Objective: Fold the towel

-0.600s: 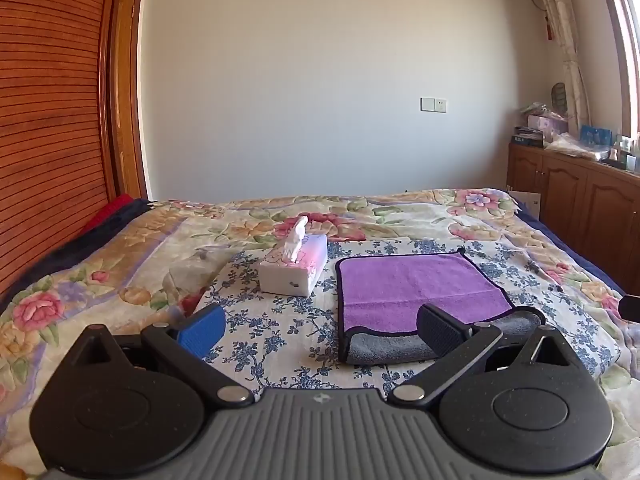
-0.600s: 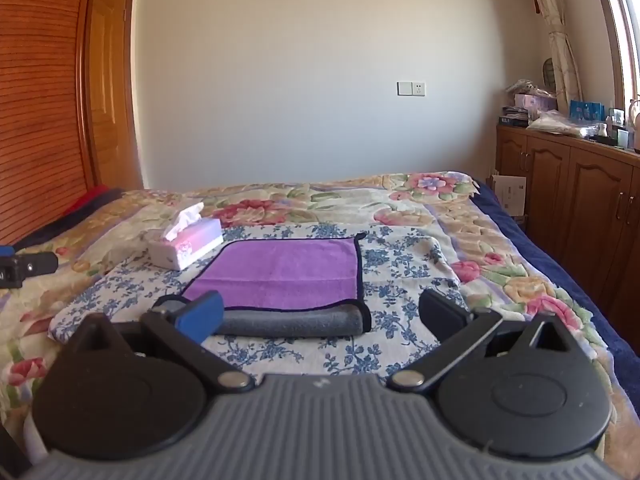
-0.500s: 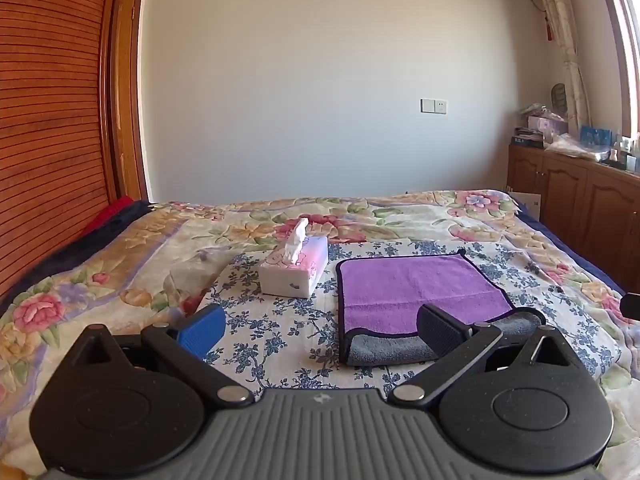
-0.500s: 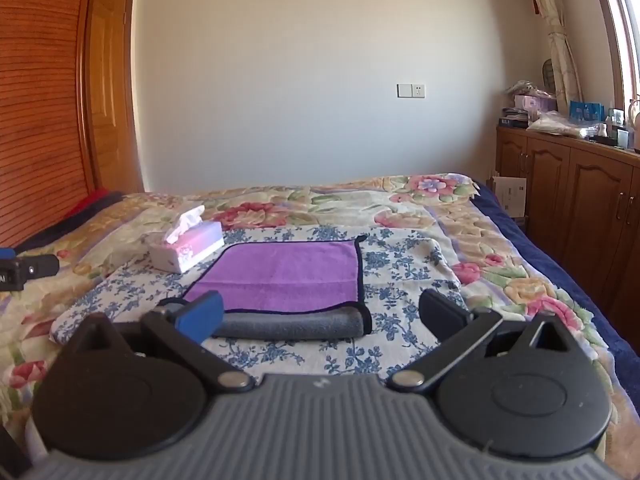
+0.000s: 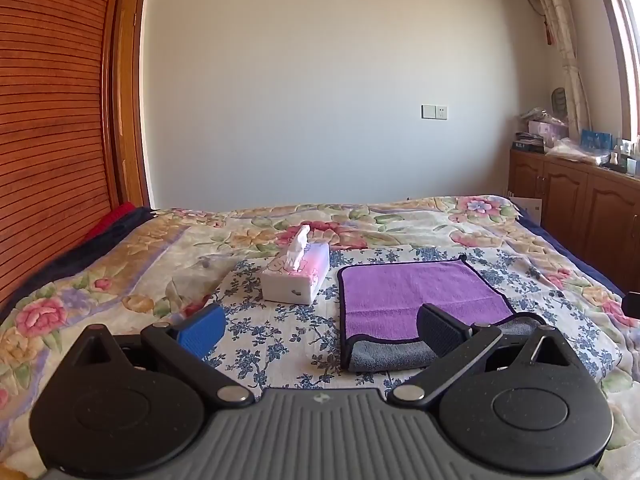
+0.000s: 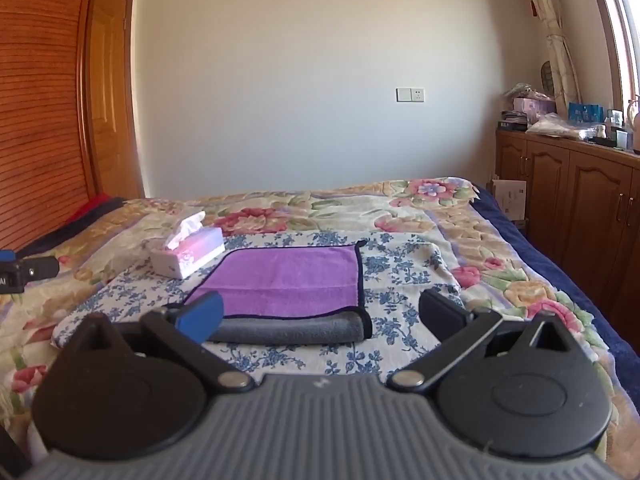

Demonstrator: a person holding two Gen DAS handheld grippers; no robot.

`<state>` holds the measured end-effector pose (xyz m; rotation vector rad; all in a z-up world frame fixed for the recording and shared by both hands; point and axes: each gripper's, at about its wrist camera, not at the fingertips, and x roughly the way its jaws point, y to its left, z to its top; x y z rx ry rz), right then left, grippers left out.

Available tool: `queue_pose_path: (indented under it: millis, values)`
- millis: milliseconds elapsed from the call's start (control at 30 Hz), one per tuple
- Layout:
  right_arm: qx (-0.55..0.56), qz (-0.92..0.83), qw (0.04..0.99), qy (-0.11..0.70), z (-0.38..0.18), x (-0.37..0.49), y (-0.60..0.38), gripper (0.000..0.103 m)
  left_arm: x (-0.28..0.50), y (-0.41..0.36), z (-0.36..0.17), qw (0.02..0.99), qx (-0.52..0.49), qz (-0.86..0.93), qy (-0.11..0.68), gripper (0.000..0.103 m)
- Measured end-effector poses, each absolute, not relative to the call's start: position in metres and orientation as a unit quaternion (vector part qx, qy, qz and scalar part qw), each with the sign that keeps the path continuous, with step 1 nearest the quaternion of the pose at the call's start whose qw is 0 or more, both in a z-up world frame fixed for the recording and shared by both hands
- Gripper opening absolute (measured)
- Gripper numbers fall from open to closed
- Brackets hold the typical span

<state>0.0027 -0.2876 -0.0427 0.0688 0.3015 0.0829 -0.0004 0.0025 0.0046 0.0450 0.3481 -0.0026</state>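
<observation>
A purple towel (image 5: 416,294) with a grey underside lies on the blue-flowered cloth on the bed, its near edge folded over so a grey roll faces me. It also shows in the right wrist view (image 6: 288,282). My left gripper (image 5: 320,330) is open and empty, held above the bed short of the towel's near left corner. My right gripper (image 6: 320,316) is open and empty, short of the towel's near right corner. Neither touches the towel.
A white and pink tissue box (image 5: 296,278) stands left of the towel; it also shows in the right wrist view (image 6: 188,254). The floral bedspread (image 5: 120,264) lies all around. A wooden cabinet (image 6: 580,204) runs along the right wall, and a slatted wooden headboard (image 5: 44,152) is at the left.
Both grippers have crept slightly and lifted a touch; the towel and tissue box have not moved.
</observation>
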Motion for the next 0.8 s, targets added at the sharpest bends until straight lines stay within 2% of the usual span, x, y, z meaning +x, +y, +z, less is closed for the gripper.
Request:
queue_pose_path:
  millis: [800]
  values:
    - [0.036, 0.041, 0.988, 0.147, -0.0435, 0.0029, -0.2891, 0.103, -0.0018, 0.0018, 0.0047, 0.985, 0.026, -0.002, 0.169, 0.103]
